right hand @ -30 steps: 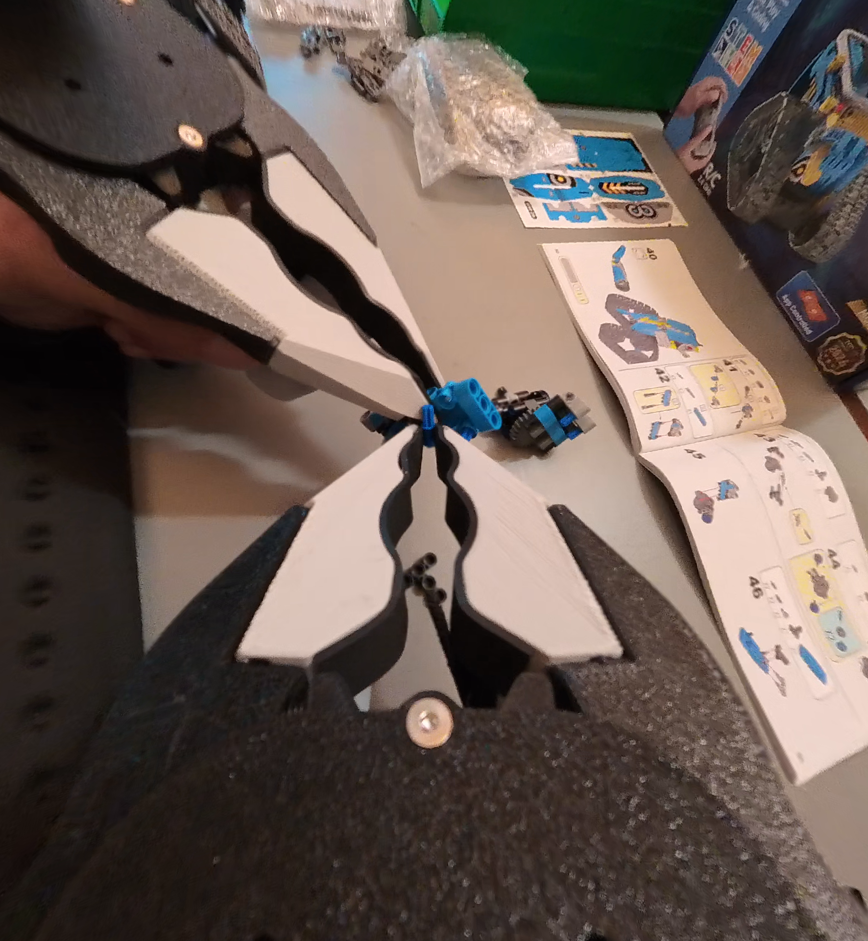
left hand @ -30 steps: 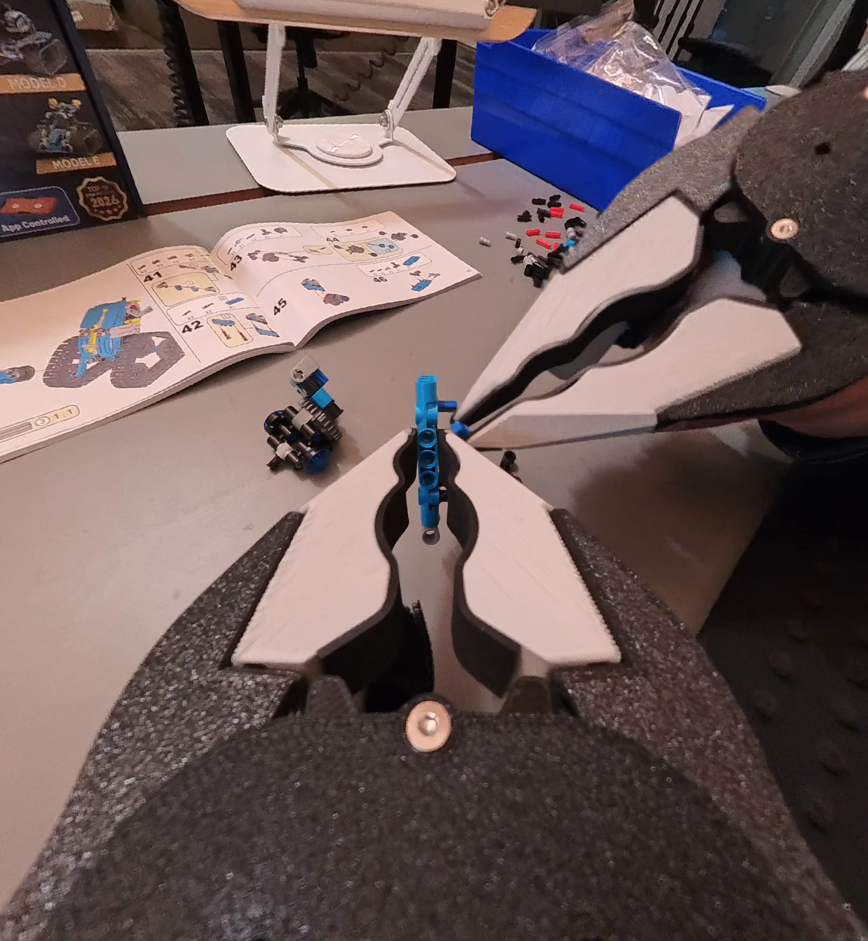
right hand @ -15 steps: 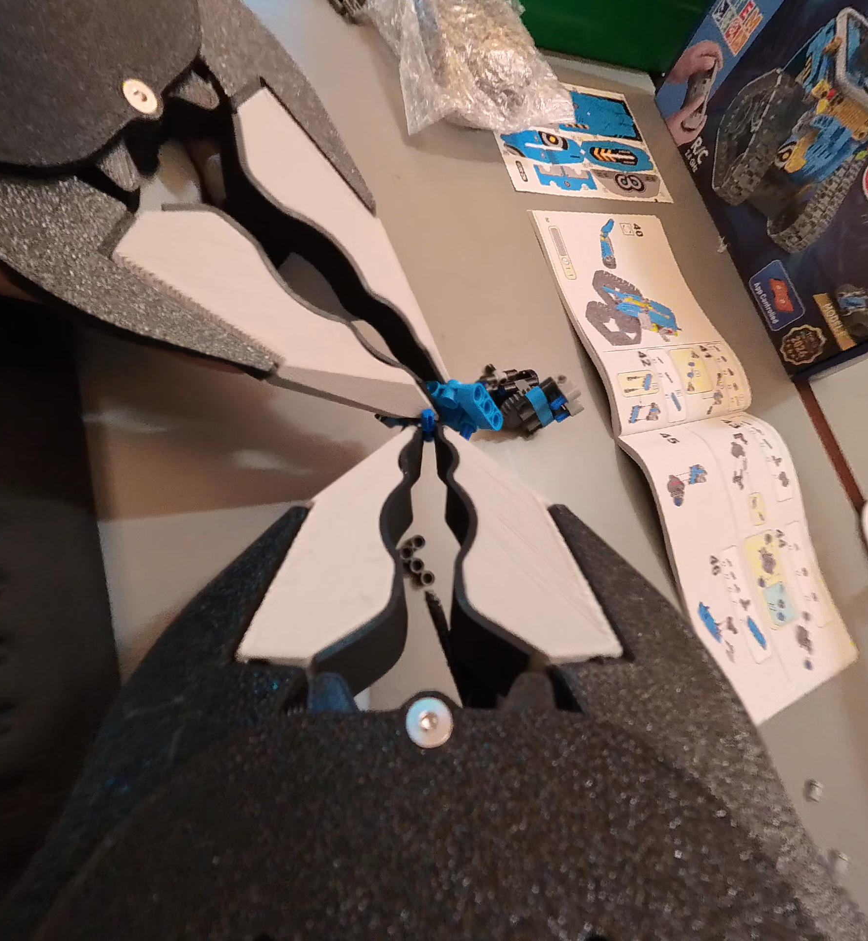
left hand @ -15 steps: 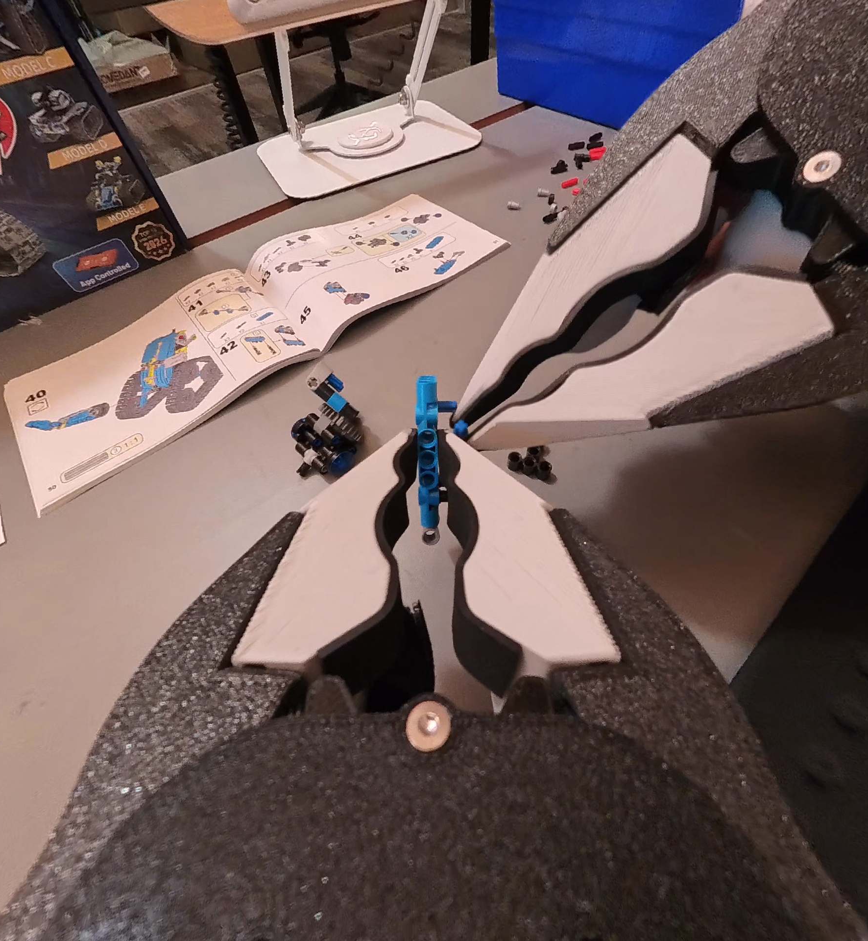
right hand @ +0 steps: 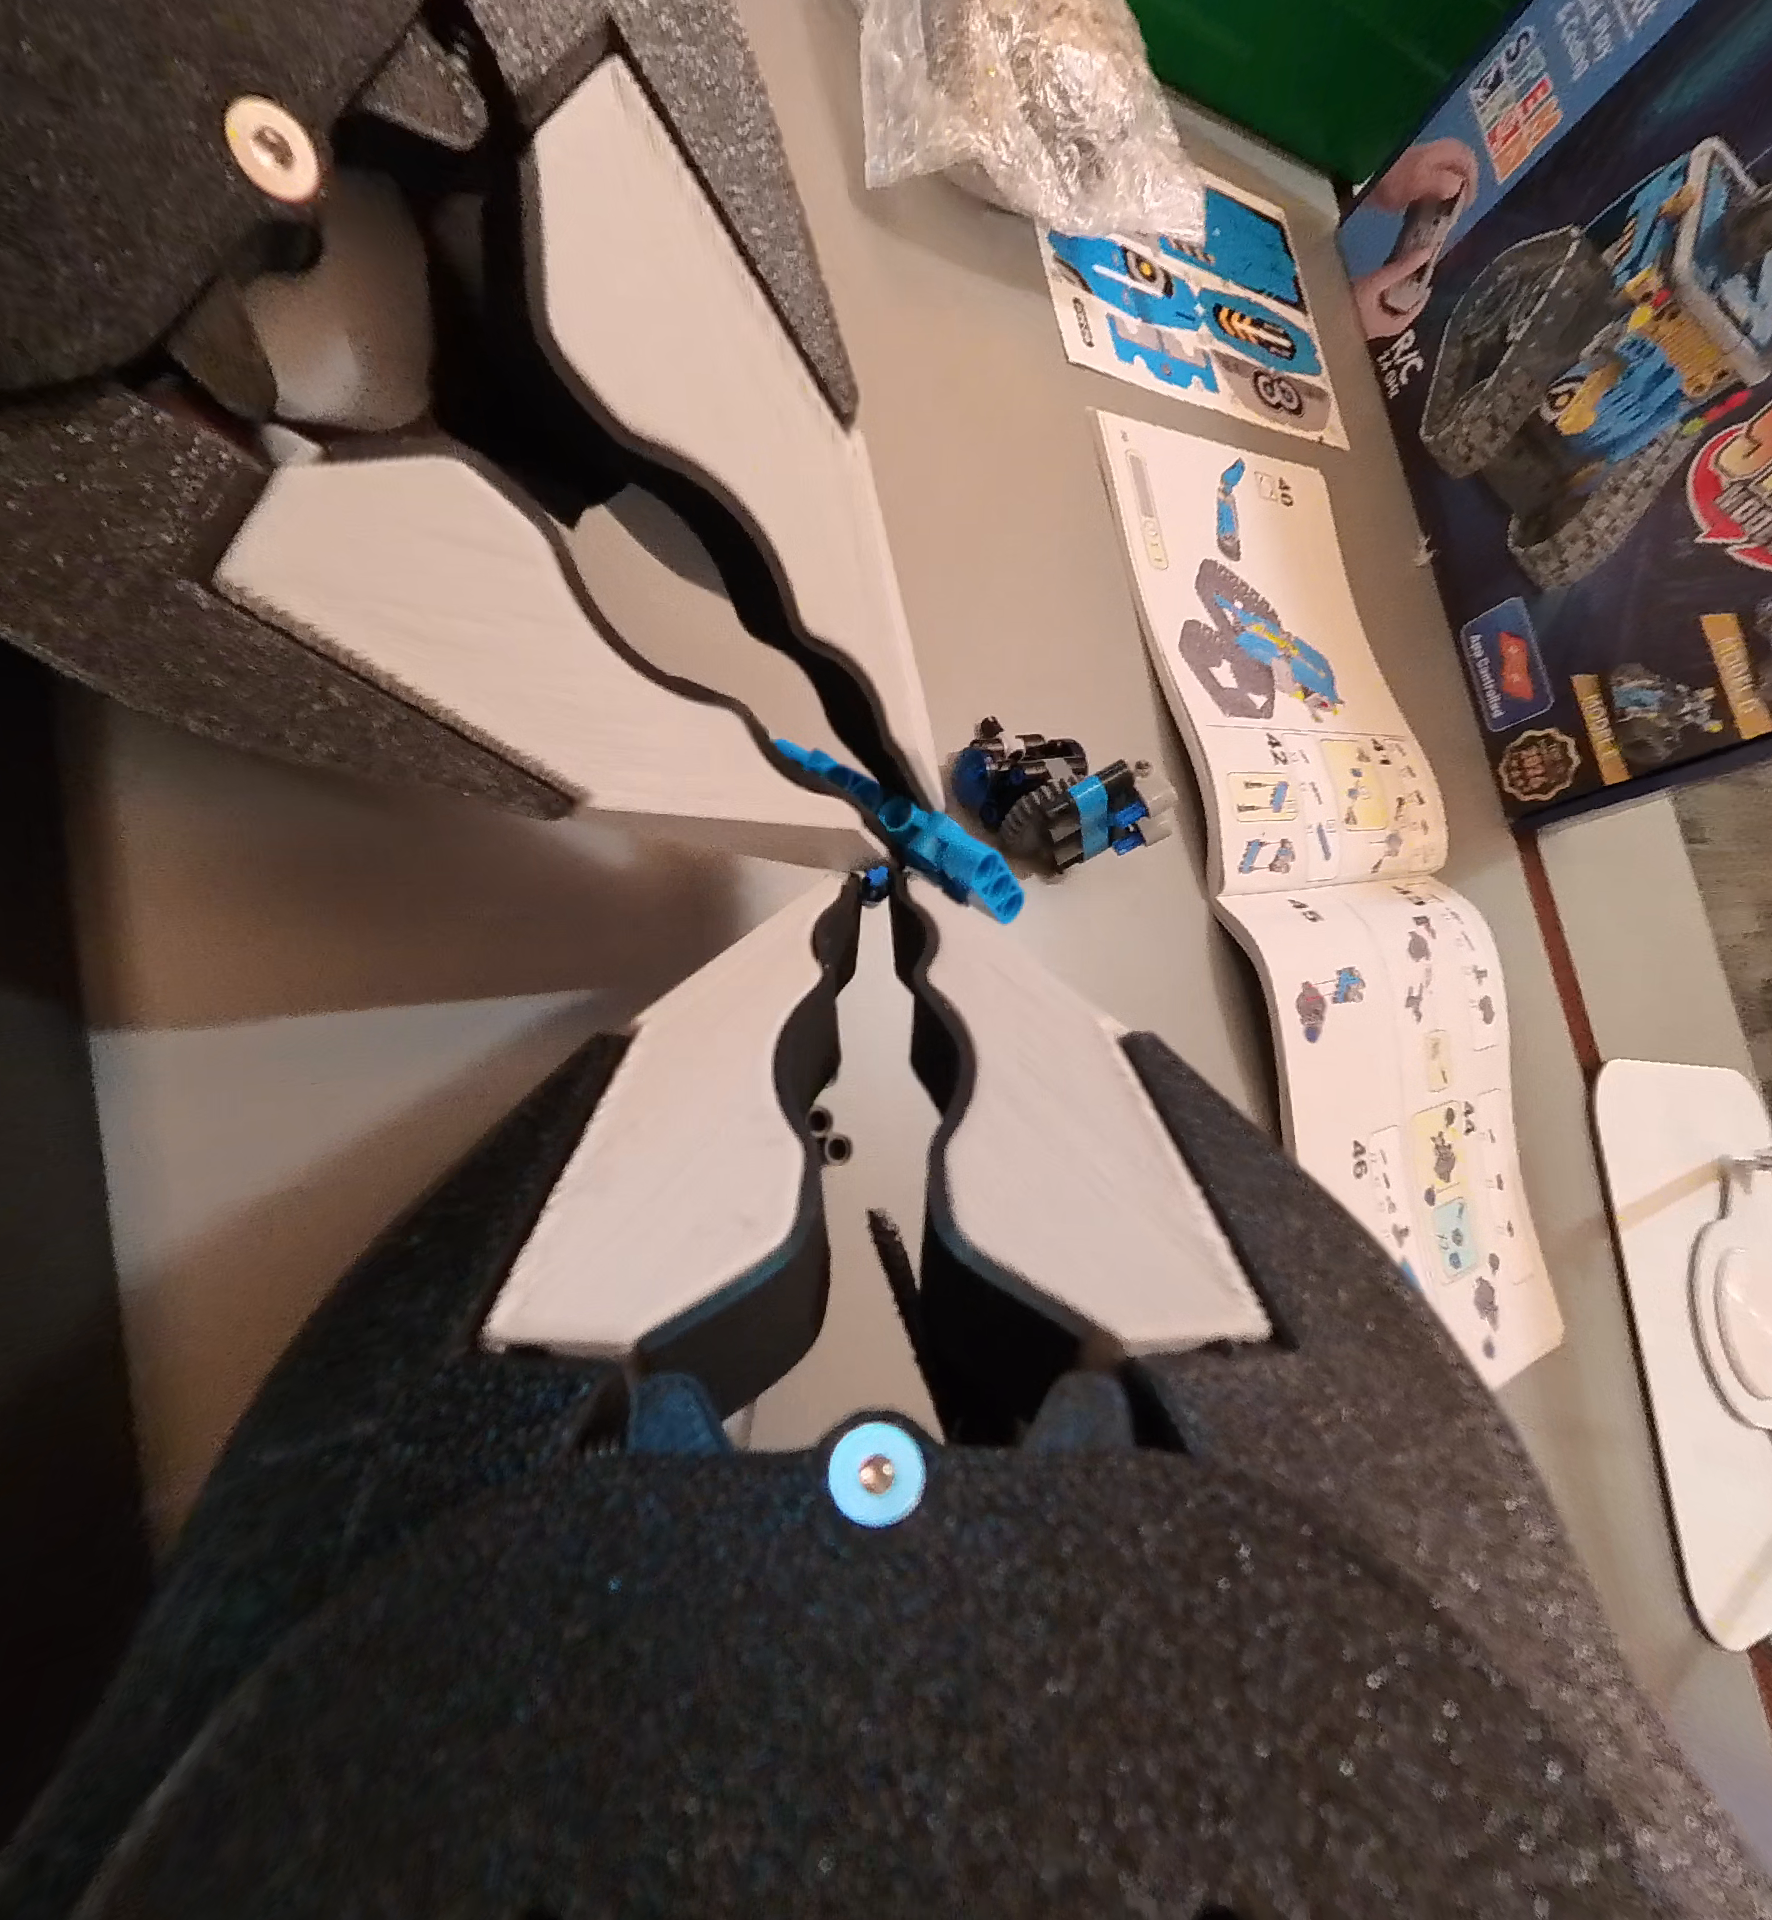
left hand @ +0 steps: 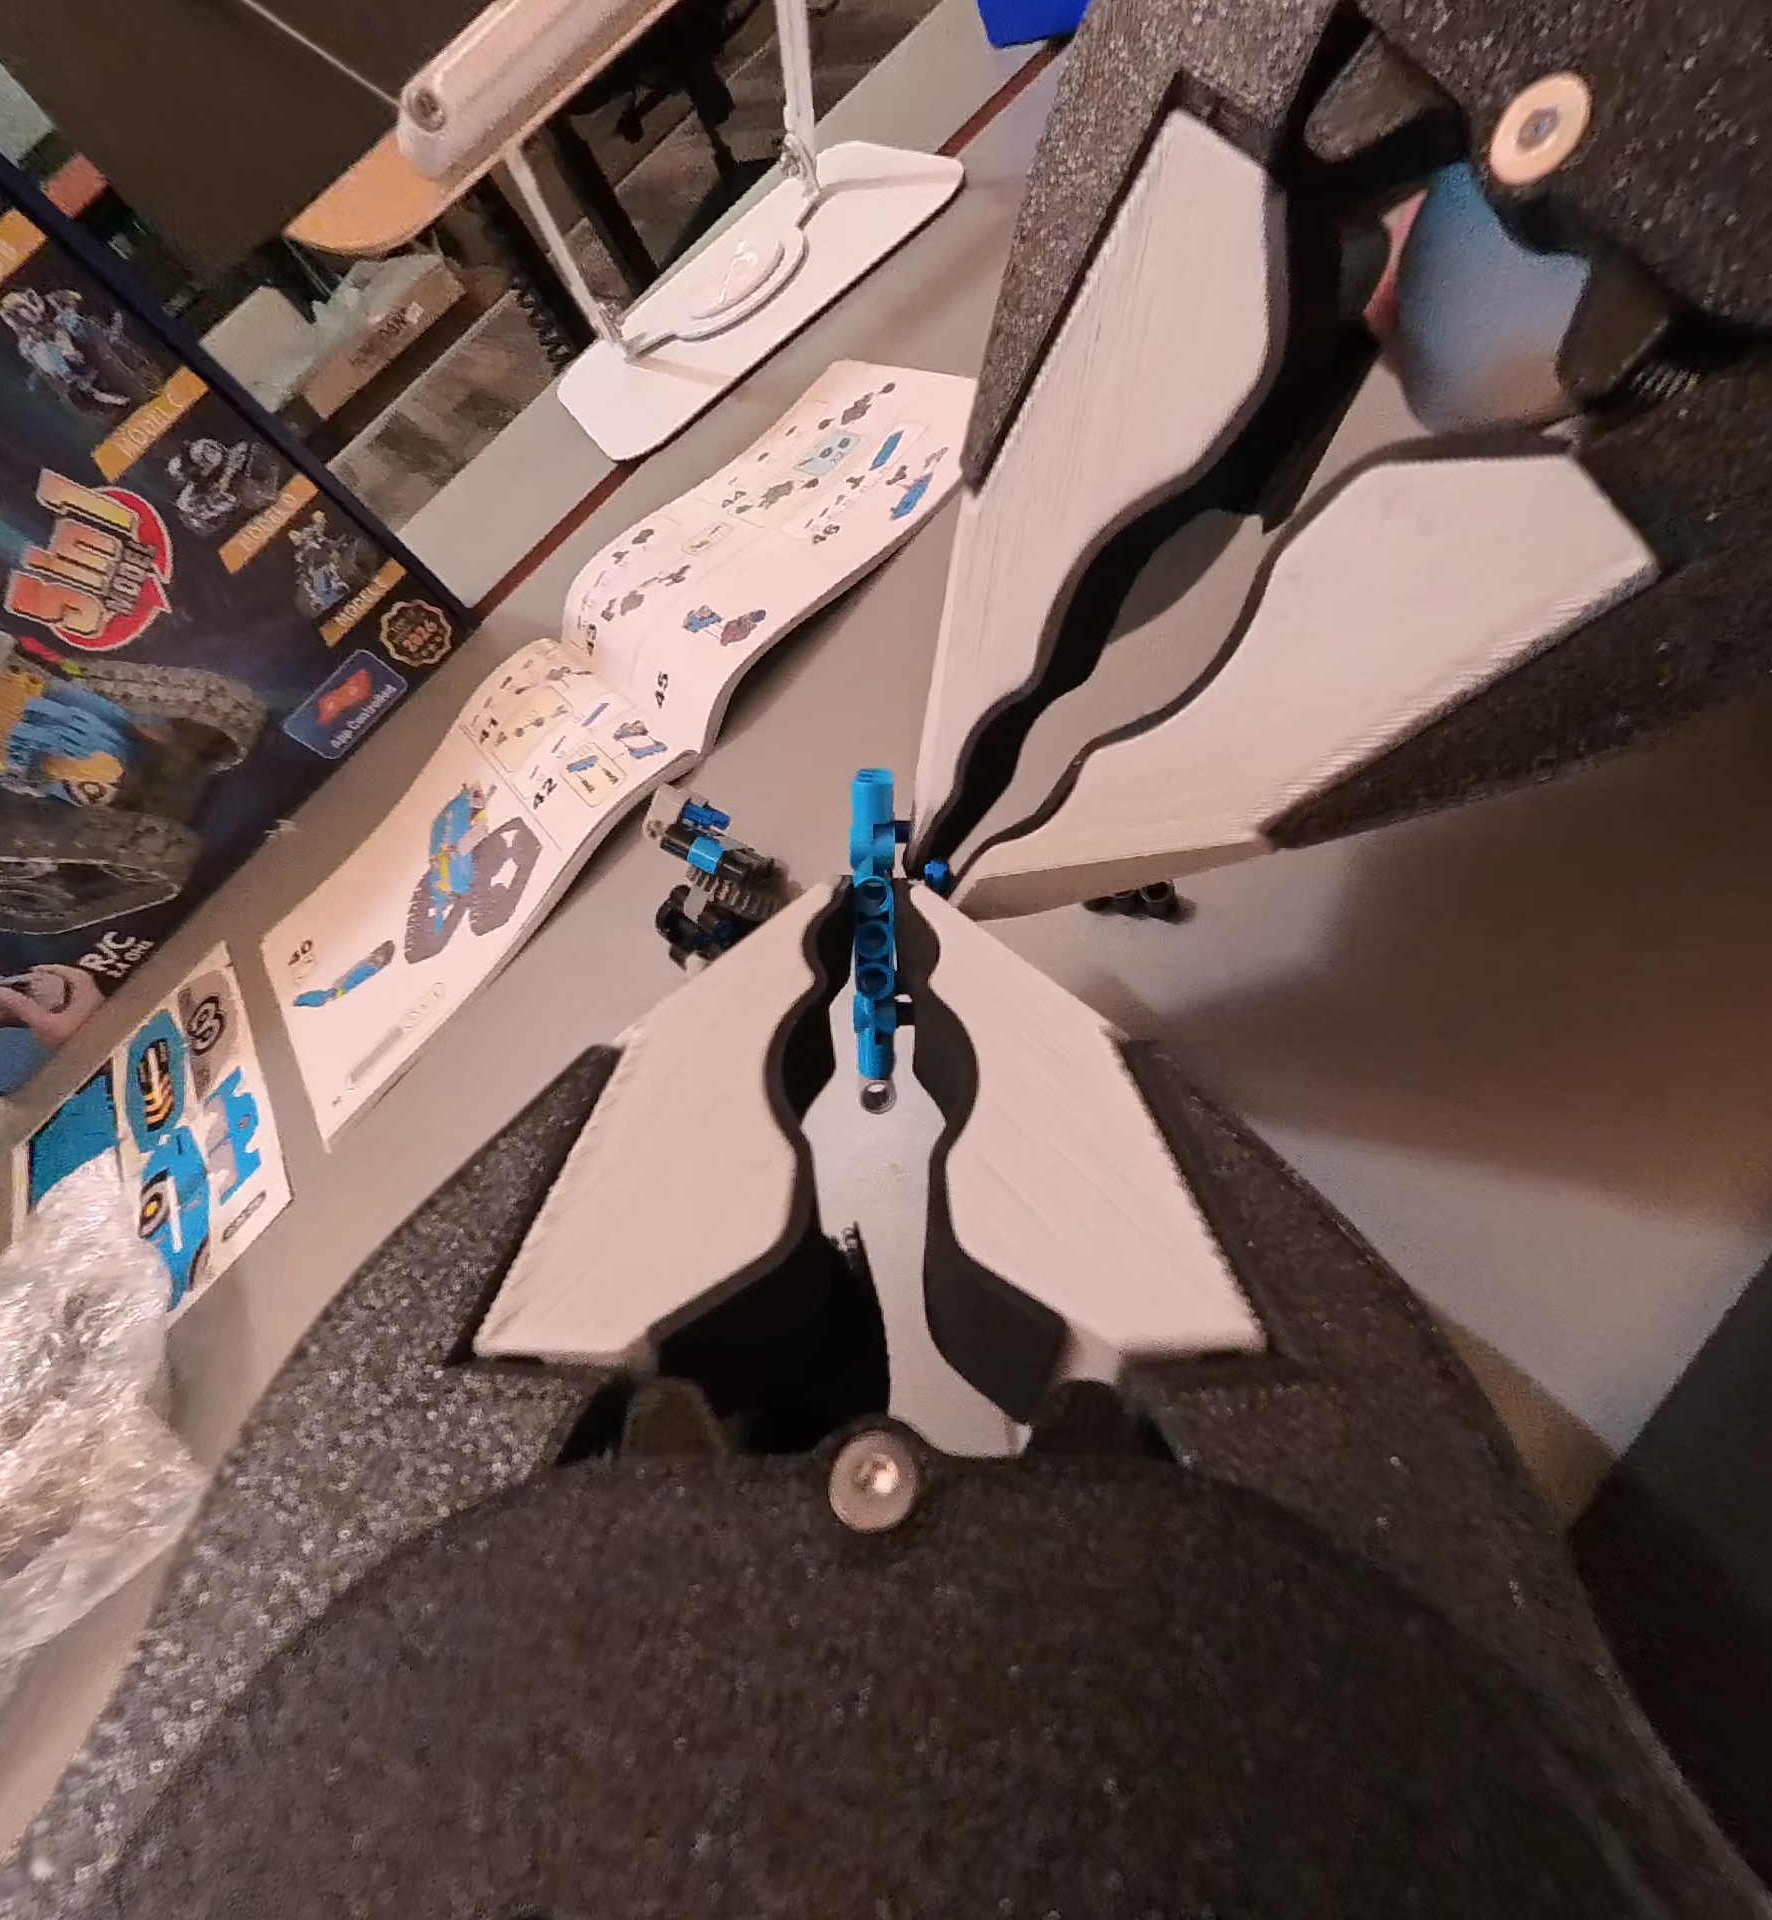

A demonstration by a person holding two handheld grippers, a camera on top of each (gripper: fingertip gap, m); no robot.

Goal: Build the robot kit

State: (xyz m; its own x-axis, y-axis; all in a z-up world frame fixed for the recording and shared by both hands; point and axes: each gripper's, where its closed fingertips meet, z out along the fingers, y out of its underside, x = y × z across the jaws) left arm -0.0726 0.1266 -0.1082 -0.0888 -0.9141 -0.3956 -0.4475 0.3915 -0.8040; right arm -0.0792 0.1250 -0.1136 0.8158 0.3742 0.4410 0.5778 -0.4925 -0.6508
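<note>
A grey bench [left hand: 1484, 1091] carries an open instruction booklet [left hand: 591, 790], a sticker sheet [left hand: 165, 1122] and a printed box [left hand: 82, 623] toward its far edge. Motion blurs both views. The left gripper [left hand: 877, 894] is clamped on a blue beam [left hand: 869, 935]; the right gripper [right hand: 874, 883] pinches a small dark-blue pin [right hand: 874, 883] touching that beam. A small wheeled assembly [right hand: 1058, 800] lies just beyond.

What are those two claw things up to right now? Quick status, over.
Left gripper shut on blue beam. Right gripper shut on small dark-blue pin, tip at the beam. Small gear assembly on table beside them; nothing between.
</note>
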